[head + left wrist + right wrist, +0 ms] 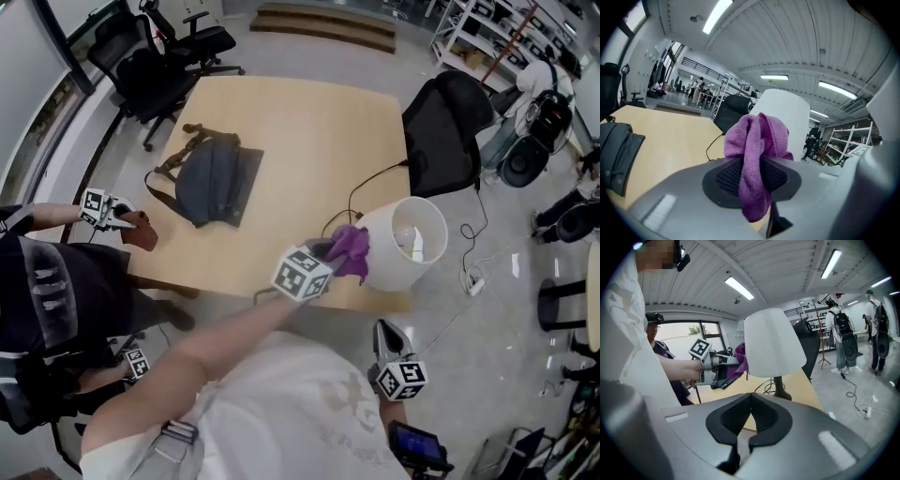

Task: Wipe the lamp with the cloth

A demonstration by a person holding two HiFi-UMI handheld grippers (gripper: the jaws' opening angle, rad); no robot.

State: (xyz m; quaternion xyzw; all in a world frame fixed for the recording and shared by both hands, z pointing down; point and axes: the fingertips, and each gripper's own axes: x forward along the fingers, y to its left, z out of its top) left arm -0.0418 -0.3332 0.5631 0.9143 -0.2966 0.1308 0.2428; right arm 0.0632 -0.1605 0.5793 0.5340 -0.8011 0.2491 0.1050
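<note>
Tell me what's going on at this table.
A person with a gripper in each hand is wiping a lamp that stands near the edge of a wooden table. The left gripper is shut on a purple cloth and holds it against the side of the lamp's white shade. The right gripper has its jaws together with nothing in them and is held back, off the table's edge. A grey bag lies untouched further along the table.

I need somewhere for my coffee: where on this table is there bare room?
The far end of the table is bare, beyond the grey bag. So is the strip between bag and lamp cord. The near right corner is crowded: lamp, cord, and the left tongs holding the purple cloth at the shade.
</note>
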